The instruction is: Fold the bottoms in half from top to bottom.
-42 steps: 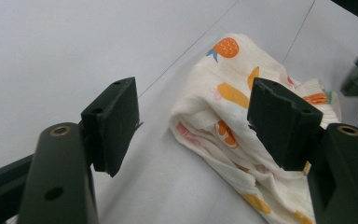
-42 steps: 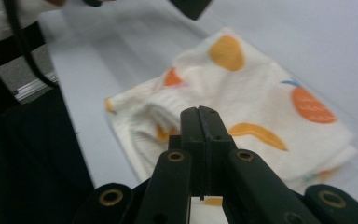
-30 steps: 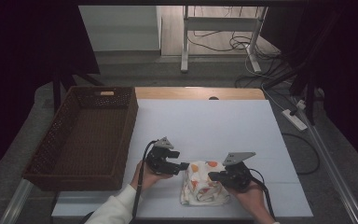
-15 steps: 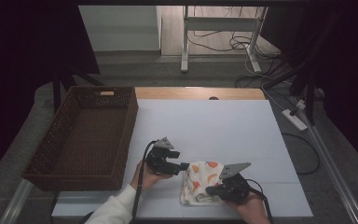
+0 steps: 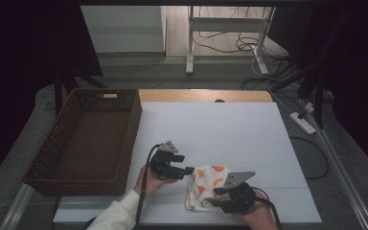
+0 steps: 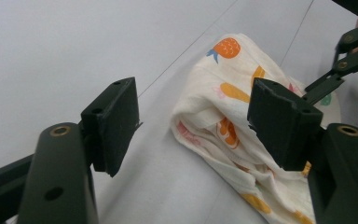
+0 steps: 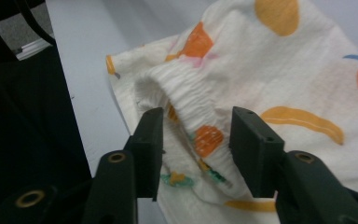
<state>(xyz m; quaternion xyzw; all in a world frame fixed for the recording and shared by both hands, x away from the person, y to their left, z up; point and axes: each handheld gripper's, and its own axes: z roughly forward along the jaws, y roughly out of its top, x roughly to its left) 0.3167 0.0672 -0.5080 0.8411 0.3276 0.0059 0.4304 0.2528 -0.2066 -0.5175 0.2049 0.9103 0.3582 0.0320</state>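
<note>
One container is sitting on the table (image 5: 230, 124) in the high view: a dark wicker basket (image 5: 124, 143) at about 9 o'clock from the table's middle, and its brown floor is lying bare. Moving rightward, the left gripper (image 5: 188, 169) is lying at roughly 6 o'clock of the white tabletop, held in a hand (image 5: 148, 178) coming out of a white sleeve (image 5: 117, 216), with its tips just beside the left edge of the fruit-print cloth (image 5: 206, 186). Its jaws are standing spread wide and are gripping nothing. The cloth is lying bunched on the table near the front edge, between the two grippers. At about 5 o'clock, the right gripper (image 5: 212, 200) is reaching into the cloth's lower edge from the right. The left gripper view is adding what the high view is hiding: the cloth (image 6: 242, 126) is lying folded ahead at 1 o'clock, partly behind the right-hand jaw, with the other gripper's dark linkage showing at the upper right corner. The right gripper view is showing the finest detail: a ribbed, elasticated hem (image 7: 191, 112) of the cloth (image 7: 298, 79) is rising as a fold between the two jaws of the right gripper (image 7: 196, 140), which are straddling it with a gap on each side, not yet pinching the fabric.
</note>
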